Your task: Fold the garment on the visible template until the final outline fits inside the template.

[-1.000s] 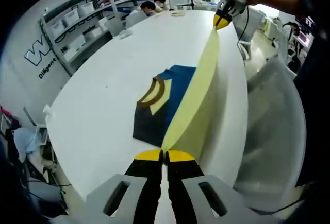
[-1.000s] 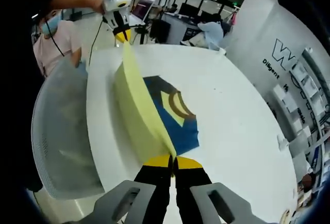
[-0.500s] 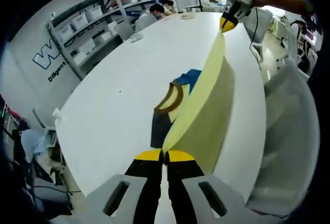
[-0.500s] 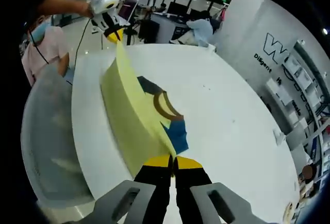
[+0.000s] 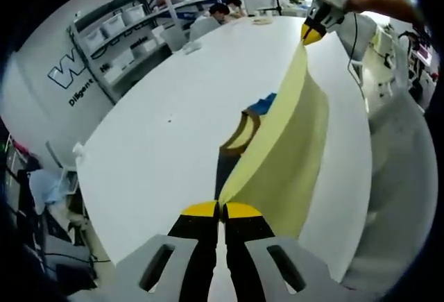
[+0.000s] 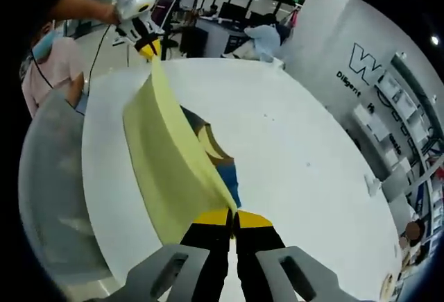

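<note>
Stretching between both clamped grippers (lifted taut): the garment [image 5: 284, 149].

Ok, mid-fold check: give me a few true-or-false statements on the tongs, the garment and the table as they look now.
1. Both tongs are shut on the garment's yellow edge. True: left tongs, right tongs, yellow garment.
2. The garment lies fully flat. False: its yellow part is lifted, stretched between the tongs.
3. A blue part with a brown curved band rests on the white table. True.
4. The table is black. False: white.
</note>
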Motion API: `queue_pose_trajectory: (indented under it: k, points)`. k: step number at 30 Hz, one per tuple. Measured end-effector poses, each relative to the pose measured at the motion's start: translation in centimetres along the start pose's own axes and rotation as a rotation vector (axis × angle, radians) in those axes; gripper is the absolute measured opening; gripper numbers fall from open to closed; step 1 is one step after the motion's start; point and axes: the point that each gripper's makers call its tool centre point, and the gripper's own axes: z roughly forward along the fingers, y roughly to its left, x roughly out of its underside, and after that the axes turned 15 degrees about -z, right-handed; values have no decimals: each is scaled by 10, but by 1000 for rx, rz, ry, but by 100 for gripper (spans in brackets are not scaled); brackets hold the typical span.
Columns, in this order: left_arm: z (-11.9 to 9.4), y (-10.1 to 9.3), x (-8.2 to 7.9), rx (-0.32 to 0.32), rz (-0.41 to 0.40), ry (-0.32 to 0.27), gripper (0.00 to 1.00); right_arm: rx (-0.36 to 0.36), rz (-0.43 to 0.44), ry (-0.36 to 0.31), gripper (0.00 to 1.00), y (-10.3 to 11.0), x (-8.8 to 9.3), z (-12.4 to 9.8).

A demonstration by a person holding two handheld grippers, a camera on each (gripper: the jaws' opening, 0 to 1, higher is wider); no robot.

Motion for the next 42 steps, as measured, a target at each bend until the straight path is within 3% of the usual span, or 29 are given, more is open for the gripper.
queue_pose_trajectory:
  k: [13, 22, 42]
  points:
    - [21, 10, 2, -2, -12, 18, 1, 20, 32, 6, 0, -6, 10, 25]
    - [40, 20, -6, -30, 19, 4, 1, 48, 71, 14, 0, -18, 20, 43]
    - [90, 37, 16, -30, -78, 69, 1, 11, 156, 57, 0, -17, 47, 104]
